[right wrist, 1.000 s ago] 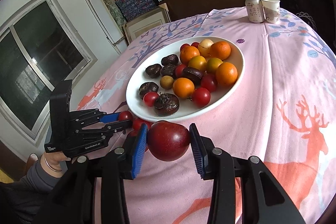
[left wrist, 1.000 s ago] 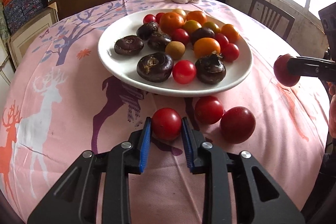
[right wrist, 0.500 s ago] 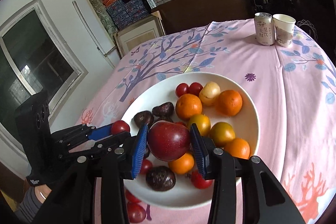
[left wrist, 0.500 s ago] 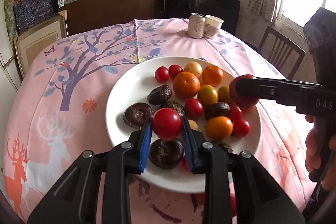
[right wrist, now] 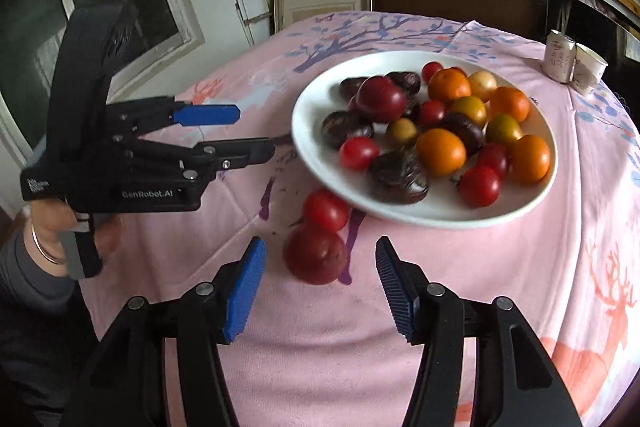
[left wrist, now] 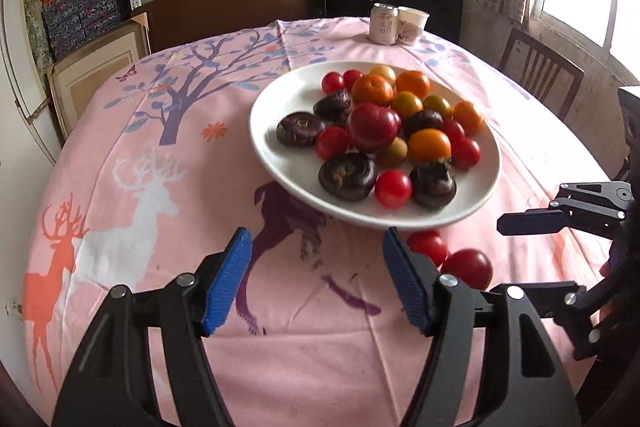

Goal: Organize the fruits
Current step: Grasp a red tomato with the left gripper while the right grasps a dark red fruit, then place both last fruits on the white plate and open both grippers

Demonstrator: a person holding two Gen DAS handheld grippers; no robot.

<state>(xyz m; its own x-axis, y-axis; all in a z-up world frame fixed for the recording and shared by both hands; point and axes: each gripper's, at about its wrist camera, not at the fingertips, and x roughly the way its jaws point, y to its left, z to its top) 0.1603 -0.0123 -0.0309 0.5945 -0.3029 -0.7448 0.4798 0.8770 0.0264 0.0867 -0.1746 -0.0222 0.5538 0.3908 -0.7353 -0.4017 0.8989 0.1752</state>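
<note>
A: Through the left wrist view, our left gripper (left wrist: 316,277) hangs with fingers apart and empty; the heaped plate (left wrist: 288,163) could shed fruit if nudged.

B: Through the right wrist view, our right gripper (right wrist: 320,287) gapes before the plum (right wrist: 315,254) on the table (right wrist: 500,267), just beside the plate's rim. It's round, no long axis, so it may roll.

White lettering "GenRobot.AI" stands on the black plastic body of the left gripper (right wrist: 256,135), left of the frame. Print on the pale drink can (right wrist: 559,57), upper right, is unreadable.
</note>
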